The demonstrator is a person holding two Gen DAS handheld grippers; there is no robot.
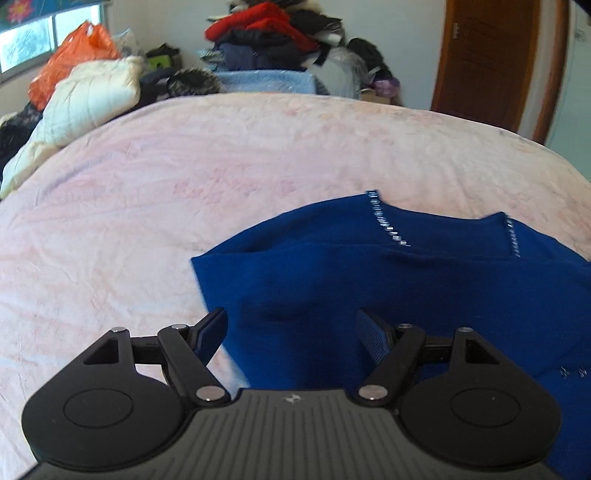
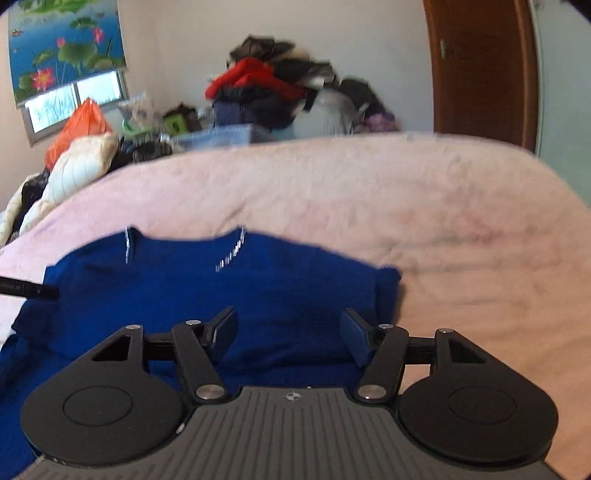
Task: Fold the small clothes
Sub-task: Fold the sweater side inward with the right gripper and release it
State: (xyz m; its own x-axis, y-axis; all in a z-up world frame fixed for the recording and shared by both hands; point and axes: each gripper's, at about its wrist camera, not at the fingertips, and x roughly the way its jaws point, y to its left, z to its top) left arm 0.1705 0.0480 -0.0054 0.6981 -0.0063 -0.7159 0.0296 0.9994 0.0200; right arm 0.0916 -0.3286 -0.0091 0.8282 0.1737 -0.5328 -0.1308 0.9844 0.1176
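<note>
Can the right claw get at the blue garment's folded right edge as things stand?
Probably yes: the right claw hangs open over the blue garment, with nothing between it and the folded edge.

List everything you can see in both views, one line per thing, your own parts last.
sweater: one, deep blue with silver trim at the neck, lying on the bed close to both tongs
bed cover: one, pale pink, spread over the bed
quilt: one, cream, at the bed's far left
plastic bag: one, orange, behind the quilt
clothes pile: one heap, red and dark, against the far wall
door: one, brown wood, far right
window blind: one, blue with lotus flowers, upper left
left tongs: black, open, over the sweater's left edge
right tongs: black, open, over the sweater
</note>
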